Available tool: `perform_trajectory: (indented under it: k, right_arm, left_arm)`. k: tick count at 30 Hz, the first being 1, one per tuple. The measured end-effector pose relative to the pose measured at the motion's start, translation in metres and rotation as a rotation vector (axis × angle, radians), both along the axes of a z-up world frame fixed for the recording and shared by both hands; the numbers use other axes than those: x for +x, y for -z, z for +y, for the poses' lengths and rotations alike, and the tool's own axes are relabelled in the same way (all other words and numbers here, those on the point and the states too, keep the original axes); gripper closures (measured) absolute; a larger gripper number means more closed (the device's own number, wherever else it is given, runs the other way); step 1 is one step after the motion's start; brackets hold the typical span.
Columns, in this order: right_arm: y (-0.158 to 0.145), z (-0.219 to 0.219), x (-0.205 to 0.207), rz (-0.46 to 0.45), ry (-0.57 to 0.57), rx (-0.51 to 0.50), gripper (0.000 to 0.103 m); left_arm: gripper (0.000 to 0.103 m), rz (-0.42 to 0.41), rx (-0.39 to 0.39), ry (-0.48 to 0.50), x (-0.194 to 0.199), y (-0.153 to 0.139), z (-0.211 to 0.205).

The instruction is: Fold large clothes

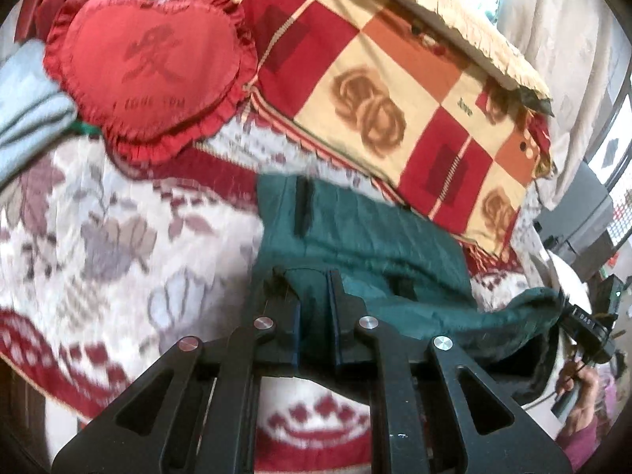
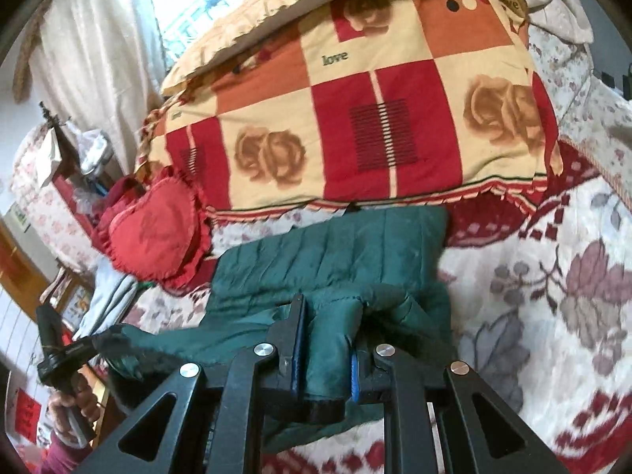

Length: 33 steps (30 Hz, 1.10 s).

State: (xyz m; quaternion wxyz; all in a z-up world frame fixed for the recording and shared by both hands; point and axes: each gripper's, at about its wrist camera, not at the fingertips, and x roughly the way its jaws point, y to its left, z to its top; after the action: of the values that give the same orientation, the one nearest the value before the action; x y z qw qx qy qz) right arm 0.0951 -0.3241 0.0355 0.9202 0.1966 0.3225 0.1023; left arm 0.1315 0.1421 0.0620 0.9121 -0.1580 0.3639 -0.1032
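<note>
A dark green quilted jacket (image 1: 355, 233) lies on the bed's white and red floral blanket (image 1: 98, 245). My left gripper (image 1: 314, 288) is shut on a fold of the jacket's near edge. My right gripper (image 2: 330, 316) is shut on another bunched part of the same jacket (image 2: 328, 249), with fabric filling the gap between its fingers. Each gripper shows in the other's view: the right one at the far right of the left wrist view (image 1: 584, 324), the left one at the lower left of the right wrist view (image 2: 67, 355), both at the jacket's stretched edge.
A folded checked quilt (image 1: 375, 91) in red, orange and cream lies just behind the jacket. A red heart-shaped cushion (image 1: 150, 67) sits to its left, next to pale blue cloth (image 1: 27, 106). White curtains (image 2: 94, 39) and furniture stand beyond the bed.
</note>
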Motion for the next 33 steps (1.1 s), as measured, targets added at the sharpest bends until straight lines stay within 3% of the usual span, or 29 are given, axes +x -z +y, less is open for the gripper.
perform_trajectory:
  k: [7,27,33]
  right_arm:
    - [0.002,-0.008,0.061,0.040,0.057,-0.036,0.087]
    - [0.035,-0.020,0.185,0.140,0.153,-0.114,0.087]
    - [0.063,-0.028,0.215,0.182,0.188,-0.117,0.087]
  left_arm:
    - [0.092,-0.030,0.108,-0.043,0.053,-0.005,-0.023]
    - [0.092,0.035,0.188,-0.136,0.183,0.033,-0.041]
    - [0.092,0.045,0.223,-0.162,0.213,0.054,-0.050]
